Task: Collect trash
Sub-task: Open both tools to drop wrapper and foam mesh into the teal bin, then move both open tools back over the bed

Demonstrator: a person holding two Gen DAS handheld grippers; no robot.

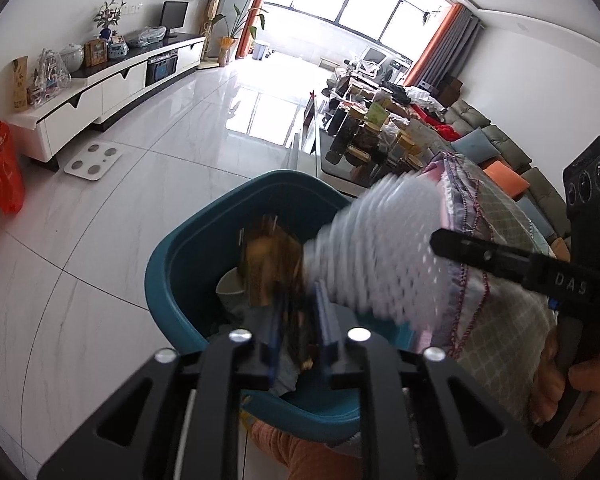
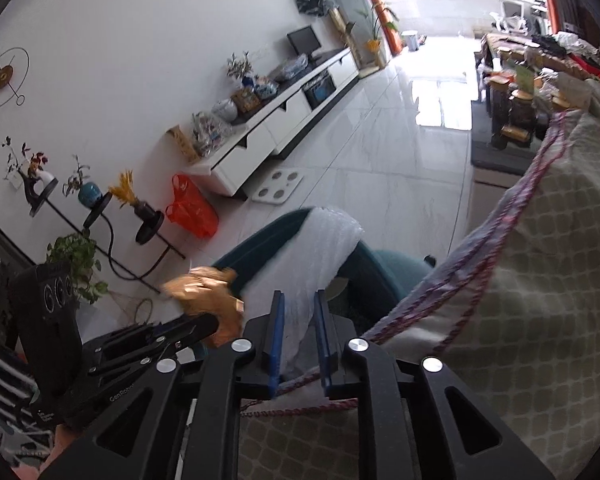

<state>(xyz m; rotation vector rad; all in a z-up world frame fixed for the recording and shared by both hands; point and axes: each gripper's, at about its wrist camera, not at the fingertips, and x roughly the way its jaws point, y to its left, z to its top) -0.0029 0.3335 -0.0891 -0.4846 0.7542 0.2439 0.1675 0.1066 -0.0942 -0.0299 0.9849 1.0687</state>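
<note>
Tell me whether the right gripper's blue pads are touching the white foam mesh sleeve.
Touching. The right wrist view shows the white foam mesh sleeve filling the space between the blue pads of the right gripper, no gap either side.

Bin (image 1: 180, 280) on the floor (image 1: 140, 184), just beside the cloth-covered table edge (image 2: 540, 280) to its right. In the bin: a bowl (image 1: 230, 284). Foam net sleeve (image 1: 380, 248) above the bin's rim. Bathroom scale (image 1: 93, 163) on the floor beyond the bin, before the low cabinet (image 1: 112, 88) along the left wall. Plastic bag (image 1: 2, 168) at the cabinet's near end. Cluttered table (image 1: 380, 128) behind, right; sofa (image 1: 500, 148) further right.
</note>
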